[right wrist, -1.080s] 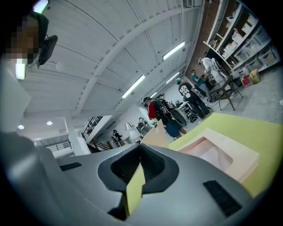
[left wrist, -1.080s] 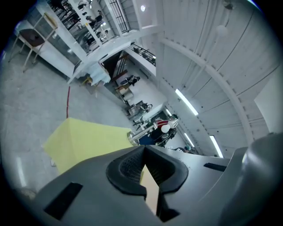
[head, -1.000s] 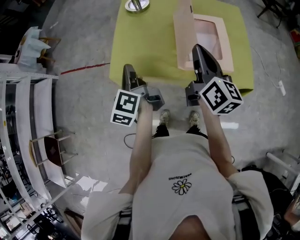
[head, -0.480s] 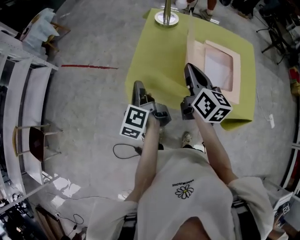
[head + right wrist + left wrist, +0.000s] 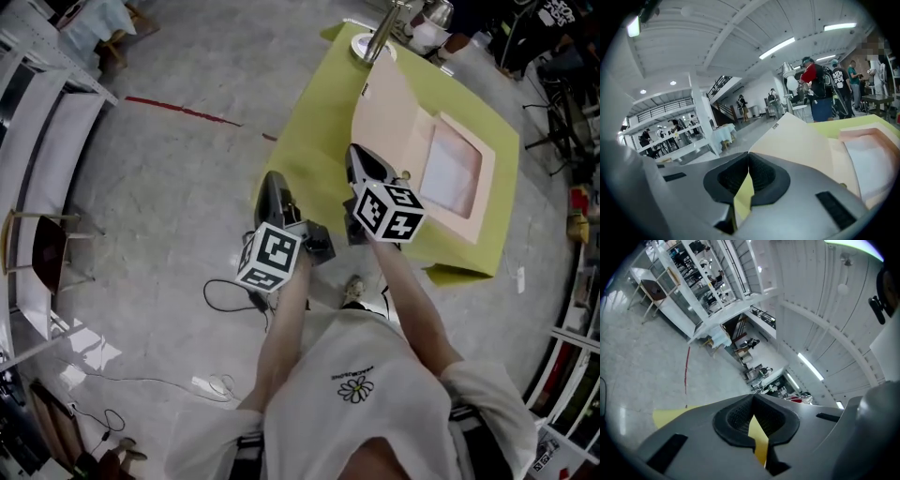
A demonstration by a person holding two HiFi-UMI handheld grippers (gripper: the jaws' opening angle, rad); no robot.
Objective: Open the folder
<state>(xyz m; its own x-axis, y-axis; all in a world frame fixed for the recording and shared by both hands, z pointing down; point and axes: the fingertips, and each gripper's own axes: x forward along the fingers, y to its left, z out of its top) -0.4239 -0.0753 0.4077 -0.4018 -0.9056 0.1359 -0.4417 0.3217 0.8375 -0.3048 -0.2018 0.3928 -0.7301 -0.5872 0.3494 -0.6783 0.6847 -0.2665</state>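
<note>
— Where do my two hand-held grippers stand?

— Your left hand-held gripper (image 5: 273,183) (image 5: 752,398) has its jaws pressed together with nothing between them. It sits at the near left edge of the yellow-green cloth-covered surface (image 5: 314,122), at 9 o'clock from the other one. Your right hand-held gripper (image 5: 357,155) (image 5: 748,154) also has its jaws together and is empty; only the cloth shows through the gap behind the pads.

— And the folder?

— The pale tan card folder (image 5: 389,112) (image 5: 801,140) lies on that surface, at 1 o'clock from your right hand-held gripper. Its cover stands raised along the left side. Its framed inner part lies flat to the right, with a white sheet (image 5: 450,173) in it. The tip of your right jaws is just beside the raised cover, and I cannot tell whether it touches.

— Anything else nearby?

— A round metal stand base (image 5: 373,47) is at 12 o'clock on the far edge. A red line (image 5: 183,111) runs on the grey concrete floor (image 5: 141,206) at 10 o'clock.
</note>
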